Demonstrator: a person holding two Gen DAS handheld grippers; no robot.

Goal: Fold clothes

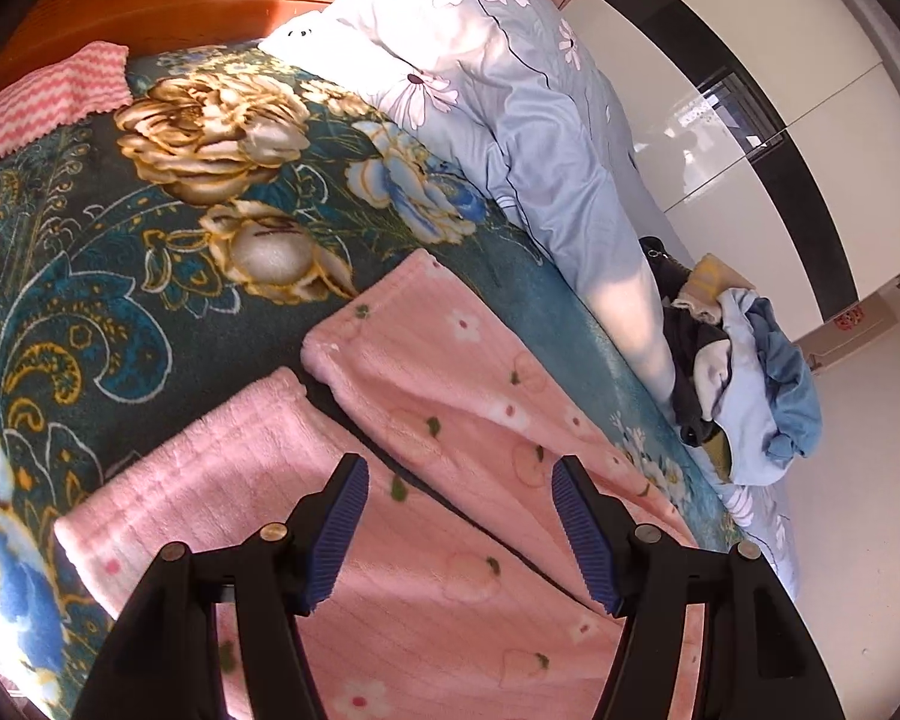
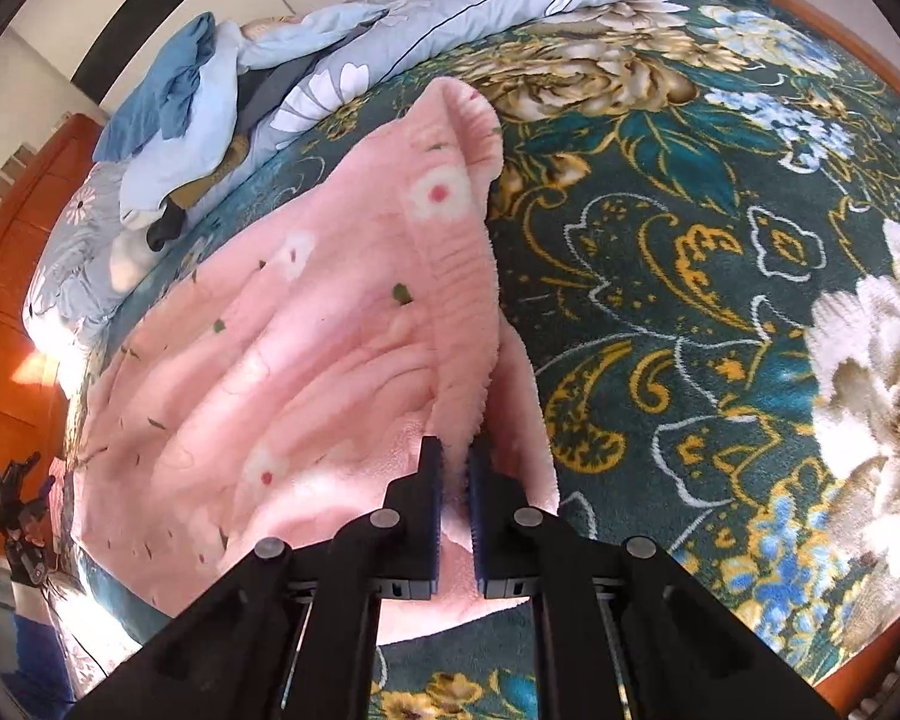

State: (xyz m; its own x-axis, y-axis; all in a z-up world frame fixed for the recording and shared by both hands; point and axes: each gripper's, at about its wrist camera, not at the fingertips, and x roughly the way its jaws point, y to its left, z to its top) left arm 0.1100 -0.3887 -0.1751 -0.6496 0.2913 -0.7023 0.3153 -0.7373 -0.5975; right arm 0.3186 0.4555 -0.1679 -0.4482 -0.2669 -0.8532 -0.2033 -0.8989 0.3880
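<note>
Only the left wrist view shows both legs of the pink pants [image 1: 450, 420] on the bed [image 1: 120, 276], left gripper [image 1: 459, 531] wide open above; right gripper [image 2: 455, 480] clamped on what's probably the waistband.

No readable text, labels, brands or numbers in either view

Pink pajama pants [image 1: 450, 420] waist cut off by bottom edge, left wrist view. Clothes pile [image 1: 744, 372] items indistinguishable. Left gripper [image 2: 21, 516] tiny, blurred at right view's edge.
</note>
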